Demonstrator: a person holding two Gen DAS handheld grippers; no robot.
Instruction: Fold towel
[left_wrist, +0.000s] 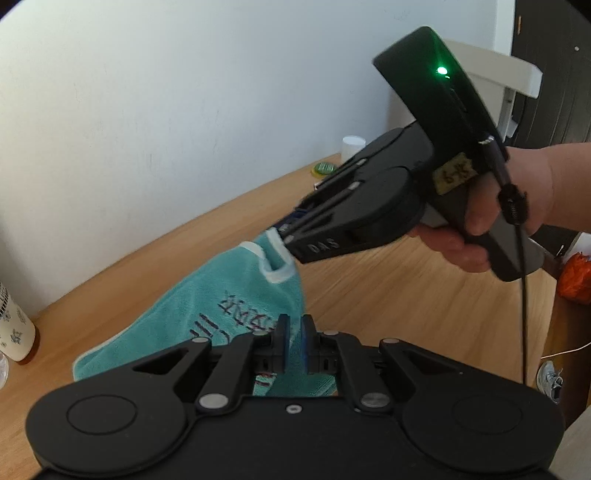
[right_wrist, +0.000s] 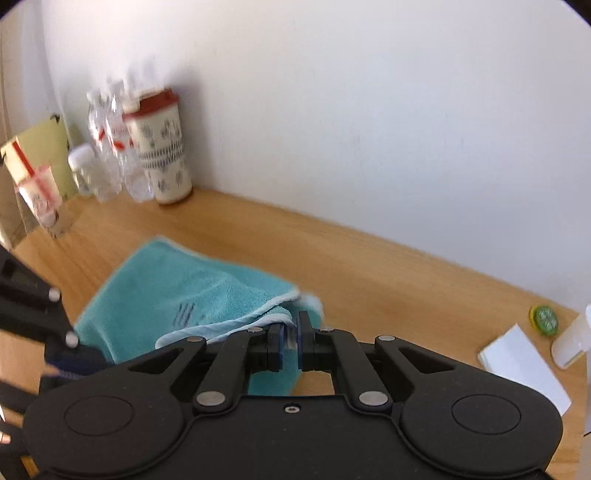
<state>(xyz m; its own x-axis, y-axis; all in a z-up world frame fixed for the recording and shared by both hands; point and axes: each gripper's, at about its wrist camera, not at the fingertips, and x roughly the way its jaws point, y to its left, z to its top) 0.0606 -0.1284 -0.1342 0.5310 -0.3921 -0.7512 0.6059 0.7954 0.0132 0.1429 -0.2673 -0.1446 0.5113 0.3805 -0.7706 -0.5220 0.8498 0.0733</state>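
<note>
1. A light wooden tabletop (right_wrist: 369, 273) runs along a plain white wall (right_wrist: 332, 110); the right wrist view is blurred by motion.
2. At the far left stand clear plastic bottles (right_wrist: 110, 147) and a cream patterned tumbler with a red lid (right_wrist: 162, 144); their labels are too smeared to read.
3. The teal terry towel with pale edging (left_wrist: 221, 295) is partly lifted off the table, its far end resting on the wood. Dark embroidered writing on it cannot be made out.
4. The left gripper (left_wrist: 293, 345) has its jaws nearly closed, pinching towel cloth.
5. The right gripper (left_wrist: 286, 236), gripped by a hand (left_wrist: 517, 206), clamps the towel's edged corner; "DAS" shows on one finger, and a handwritten yellow tag is unclear.
6. At the right lie a white paper sheet (right_wrist: 524, 365) and a small yellow-green round lid (right_wrist: 545, 319).
</note>
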